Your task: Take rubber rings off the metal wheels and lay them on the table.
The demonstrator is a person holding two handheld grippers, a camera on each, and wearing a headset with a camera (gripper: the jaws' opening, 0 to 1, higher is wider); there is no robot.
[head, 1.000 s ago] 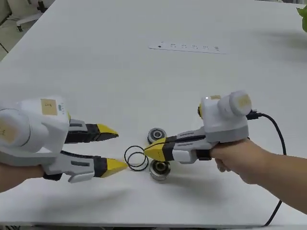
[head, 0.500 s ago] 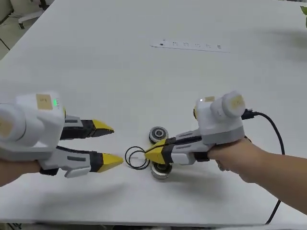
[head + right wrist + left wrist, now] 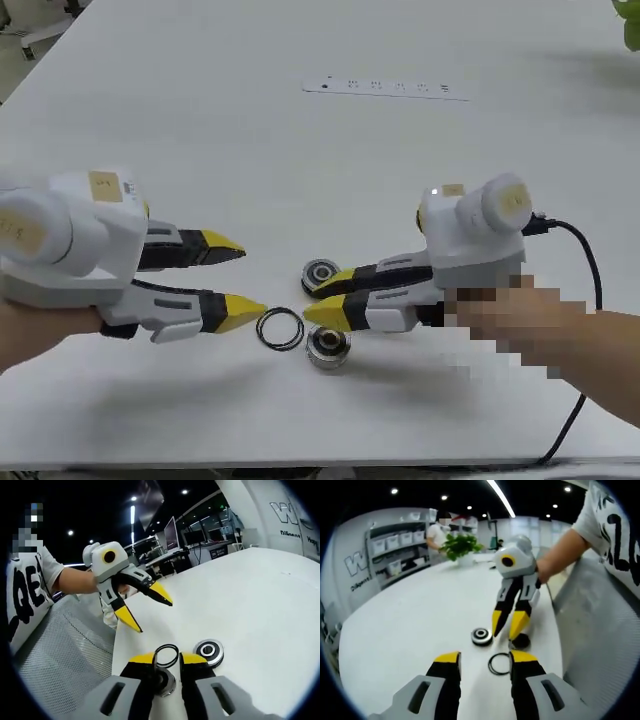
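Note:
Two small metal wheels lie on the white table [image 3: 300, 160]. The far wheel [image 3: 320, 272] [image 3: 482, 636] [image 3: 208, 650] carries a black ring. The near wheel [image 3: 328, 343] [image 3: 521, 640] [image 3: 165, 682] sits just under my right gripper's tips. Loose black rubber rings [image 3: 281, 328] [image 3: 499, 663] [image 3: 166, 656] lie flat between the two grippers. My right gripper [image 3: 321, 300] [image 3: 167, 657] [image 3: 508, 625] stands slightly open, low over the near wheel, holding nothing. My left gripper [image 3: 238, 276] [image 3: 485, 656] [image 3: 152, 614] is wide open and empty, left of the rings.
A white power strip [image 3: 388, 88] lies far back on the table. The right gripper's black cable [image 3: 580, 280] trails to the right. A green plant [image 3: 460, 545] stands at the table's far corner. The table's front edge runs close below the grippers.
My right gripper's jaws, together before, have parted a little above the near wheel. The left gripper stays open in much the same place. The rings and wheels have not moved.

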